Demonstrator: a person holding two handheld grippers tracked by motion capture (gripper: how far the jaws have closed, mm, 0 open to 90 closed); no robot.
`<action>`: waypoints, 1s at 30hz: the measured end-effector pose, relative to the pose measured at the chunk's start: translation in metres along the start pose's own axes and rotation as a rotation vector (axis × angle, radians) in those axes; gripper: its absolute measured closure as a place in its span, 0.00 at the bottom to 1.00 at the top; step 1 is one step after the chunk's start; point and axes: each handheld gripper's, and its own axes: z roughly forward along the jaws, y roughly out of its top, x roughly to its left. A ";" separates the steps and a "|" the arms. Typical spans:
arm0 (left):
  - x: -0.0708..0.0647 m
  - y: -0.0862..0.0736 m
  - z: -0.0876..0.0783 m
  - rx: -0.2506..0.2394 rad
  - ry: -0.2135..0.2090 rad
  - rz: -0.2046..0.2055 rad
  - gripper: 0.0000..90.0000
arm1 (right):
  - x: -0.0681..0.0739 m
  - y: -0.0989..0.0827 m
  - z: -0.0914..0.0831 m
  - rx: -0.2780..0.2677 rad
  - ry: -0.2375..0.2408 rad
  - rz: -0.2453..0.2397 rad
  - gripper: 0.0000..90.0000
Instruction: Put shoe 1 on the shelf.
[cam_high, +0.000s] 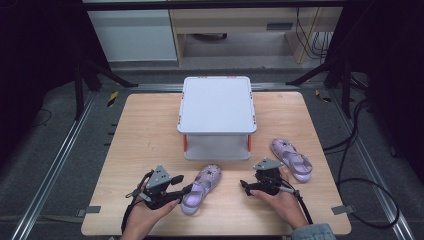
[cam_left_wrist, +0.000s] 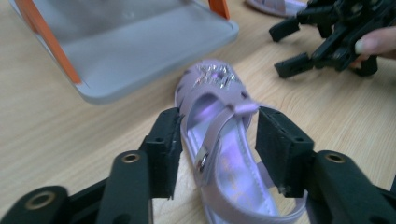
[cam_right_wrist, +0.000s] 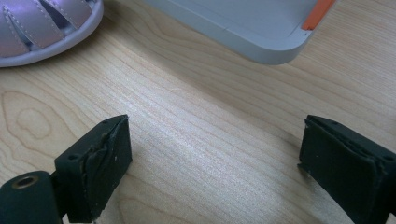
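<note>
A lilac sandal (cam_high: 205, 180) lies on the wooden table (cam_high: 150, 130) just in front of a grey shelf. My left gripper (cam_high: 188, 189) comes at it from the left. In the left gripper view its jaws (cam_left_wrist: 217, 149) sit against both sides of the sandal (cam_left_wrist: 212, 77) at the strap, shut on it. My right gripper (cam_high: 245, 186) rests to the sandal's right and points toward it, open over bare wood (cam_right_wrist: 215, 163). It is also in the left gripper view (cam_left_wrist: 282, 50). The sandal's toe (cam_right_wrist: 42, 28) is ahead of it. A second lilac sandal (cam_high: 292, 159) lies at the right.
The grey two-level shelf (cam_high: 217, 105) with orange posts stands mid-table; its lower tray (cam_left_wrist: 140, 51) and a corner (cam_right_wrist: 243, 28) are close to both grippers. Cables trail off the table's right side. Bare tabletop stretches left of the shelf.
</note>
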 end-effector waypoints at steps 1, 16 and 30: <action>-0.001 -0.003 0.005 0.021 -0.009 0.019 0.54 | 0.000 0.000 0.000 0.000 0.000 0.000 0.10; 0.005 -0.008 0.035 0.129 0.009 0.020 0.64 | 0.000 0.000 0.000 0.000 0.001 -0.001 0.10; -0.001 0.007 0.027 0.054 0.039 -0.026 0.88 | -0.002 0.000 -0.003 -0.006 -0.001 -0.007 0.20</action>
